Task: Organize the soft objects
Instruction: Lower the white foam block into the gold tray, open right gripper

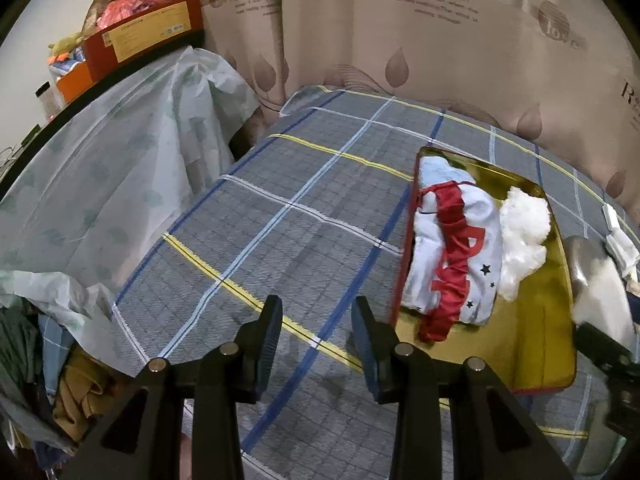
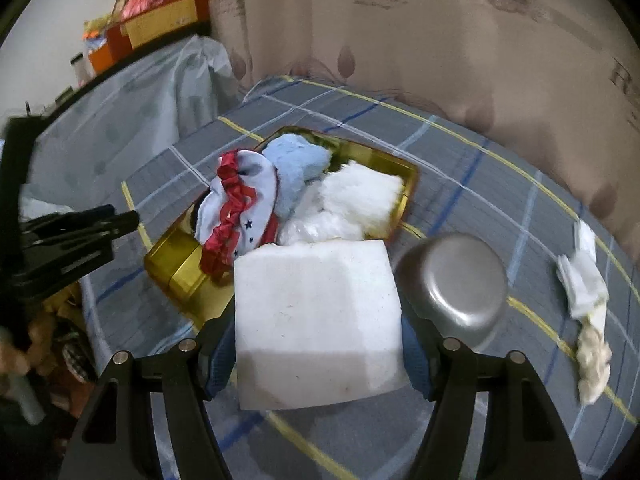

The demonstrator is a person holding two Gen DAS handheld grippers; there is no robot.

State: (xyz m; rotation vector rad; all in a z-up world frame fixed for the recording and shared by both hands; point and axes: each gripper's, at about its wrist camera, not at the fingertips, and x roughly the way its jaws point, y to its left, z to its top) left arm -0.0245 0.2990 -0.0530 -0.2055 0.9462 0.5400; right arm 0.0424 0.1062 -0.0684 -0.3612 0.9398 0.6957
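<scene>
A gold tin tray (image 1: 532, 344) (image 2: 180, 272) with red sides lies on the plaid bed. It holds a white and red cloth (image 1: 452, 256) (image 2: 240, 208), a light blue plush (image 1: 440, 170) (image 2: 296, 164) and white fluff (image 1: 520, 232) (image 2: 352, 204). My right gripper (image 2: 316, 332) is shut on a white foam block (image 2: 316, 320) just in front of the tray; it shows blurred at the right edge of the left wrist view (image 1: 600, 304). My left gripper (image 1: 316, 340) is open and empty over the bed, left of the tray.
An upturned metal bowl (image 2: 452, 284) sits right of the tray. White crumpled cloth pieces (image 2: 584, 288) lie further right. A plastic-covered table (image 1: 100, 168) with boxes (image 1: 140, 36) stands at left. A curtain (image 1: 440, 40) hangs behind the bed.
</scene>
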